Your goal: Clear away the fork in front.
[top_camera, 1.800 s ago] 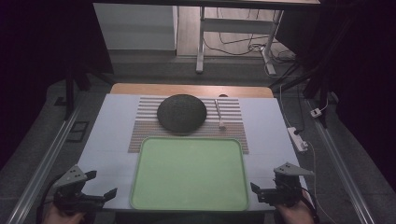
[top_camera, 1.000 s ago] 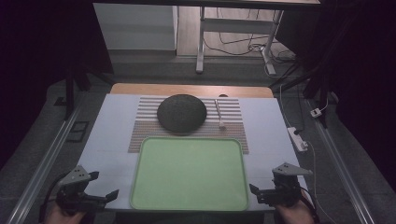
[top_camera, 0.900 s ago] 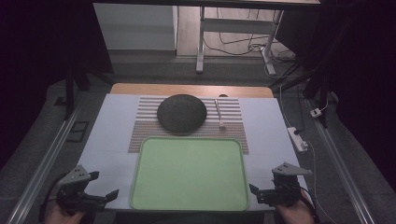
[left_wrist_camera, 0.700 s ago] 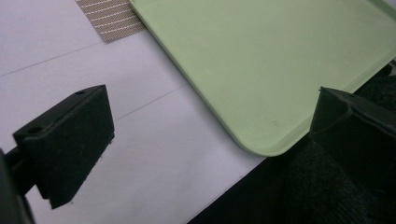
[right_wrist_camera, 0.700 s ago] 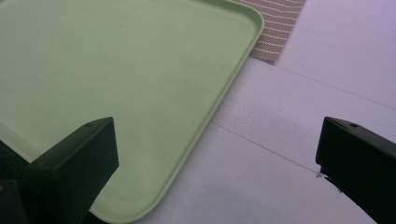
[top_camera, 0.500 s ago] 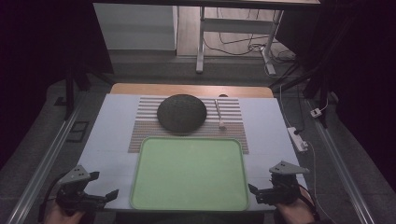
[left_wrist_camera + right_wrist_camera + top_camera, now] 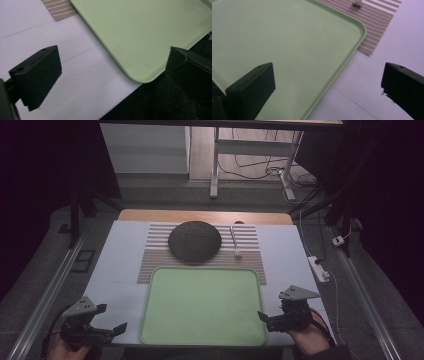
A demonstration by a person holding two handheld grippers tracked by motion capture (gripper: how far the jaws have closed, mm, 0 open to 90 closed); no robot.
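An empty pale green tray [image 7: 202, 307] lies at the near middle of the white table. Behind it a dark round dish [image 7: 194, 240] rests on a striped mat [image 7: 250, 251], with a white spoon [image 7: 235, 243] to its right. My left gripper [image 7: 119, 327] stands open at the tray's near left corner [image 7: 140, 72], with nothing between its jaws. My right gripper [image 7: 262, 317] is open too, its jaws straddling the tray's right edge [image 7: 347, 62] near the front, one over the tray and one over the table.
The white tabletop [image 7: 120, 260] has bare room on both sides of the tray. A white power strip [image 7: 318, 268] lies along the right edge. Metal rails [image 7: 45, 295] flank the table, and table legs [image 7: 215, 167] with cables stand on the floor beyond.
My right gripper has shifted a little left, toward the tray's right edge. The left gripper has barely moved.
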